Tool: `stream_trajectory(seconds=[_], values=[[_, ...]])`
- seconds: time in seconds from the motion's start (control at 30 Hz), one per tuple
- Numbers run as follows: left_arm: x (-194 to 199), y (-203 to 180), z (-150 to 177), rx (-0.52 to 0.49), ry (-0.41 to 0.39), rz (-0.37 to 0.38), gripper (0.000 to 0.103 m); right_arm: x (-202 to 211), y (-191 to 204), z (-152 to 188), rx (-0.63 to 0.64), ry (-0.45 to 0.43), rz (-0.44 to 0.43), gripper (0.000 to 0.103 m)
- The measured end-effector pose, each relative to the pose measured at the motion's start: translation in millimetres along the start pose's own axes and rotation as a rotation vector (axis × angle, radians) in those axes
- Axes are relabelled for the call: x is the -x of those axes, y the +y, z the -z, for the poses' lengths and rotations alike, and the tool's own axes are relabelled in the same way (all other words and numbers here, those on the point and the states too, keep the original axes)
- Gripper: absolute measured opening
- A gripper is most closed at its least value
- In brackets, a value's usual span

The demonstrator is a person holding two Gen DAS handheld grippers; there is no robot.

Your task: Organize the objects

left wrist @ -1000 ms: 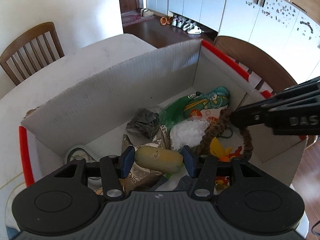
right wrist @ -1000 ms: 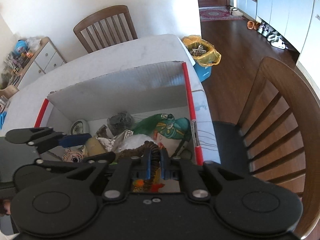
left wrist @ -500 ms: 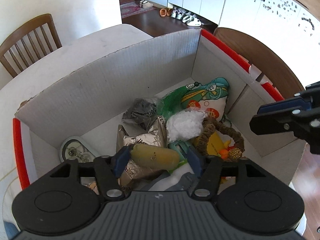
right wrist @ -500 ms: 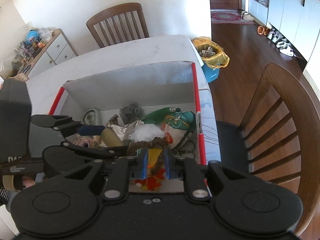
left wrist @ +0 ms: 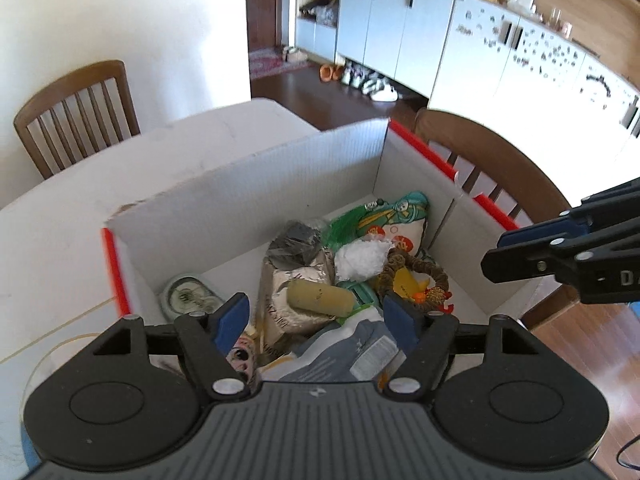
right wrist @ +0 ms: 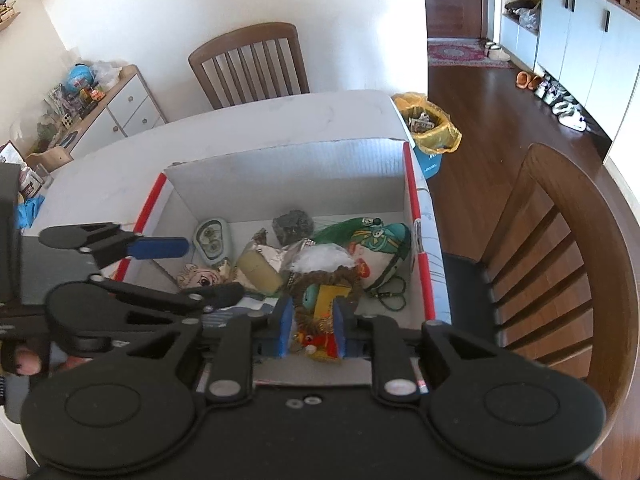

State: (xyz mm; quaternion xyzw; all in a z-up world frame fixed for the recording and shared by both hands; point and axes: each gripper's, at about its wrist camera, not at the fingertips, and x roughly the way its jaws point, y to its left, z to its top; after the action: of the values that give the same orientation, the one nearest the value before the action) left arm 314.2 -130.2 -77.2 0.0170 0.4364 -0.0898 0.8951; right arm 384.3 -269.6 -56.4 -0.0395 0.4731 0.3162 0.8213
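**Cardboard box filled, both my jaws let go**

Cardboard box [left wrist: 248, 216] fills the frame's middle so clutter stays together; my left gripper [left wrist: 316, 320] has just been spreading, the yellow roll [left wrist: 320, 298] dropped inside; my right gripper [right wrist: 312, 330], just parting, grips nothing above the braided ring [right wrist: 324, 280].

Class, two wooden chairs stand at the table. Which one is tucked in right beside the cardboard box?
The curved-back chair, right of the box. The slatted chair stands at the table's far end, away from the box.

Home dining area, wooden chairs [right wrist: 250, 64], shoes [left wrist: 372, 80] by cabinets [left wrist: 392, 24]
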Motion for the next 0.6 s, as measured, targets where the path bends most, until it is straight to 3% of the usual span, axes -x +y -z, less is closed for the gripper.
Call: stream_trajectory(seconds=[0.27,0.6], values=[[56.4,23.9,16.6,0.033,-0.097,-0.005,0.081,19.1,20.2,12.4,-0.030,-0.076,-0.014,0.031],[105.7,48.5,30.8,0.057,-0.201,0.005,0.085,40.4,55.4,25.5,-0.032,-0.180,0.000,0.055]])
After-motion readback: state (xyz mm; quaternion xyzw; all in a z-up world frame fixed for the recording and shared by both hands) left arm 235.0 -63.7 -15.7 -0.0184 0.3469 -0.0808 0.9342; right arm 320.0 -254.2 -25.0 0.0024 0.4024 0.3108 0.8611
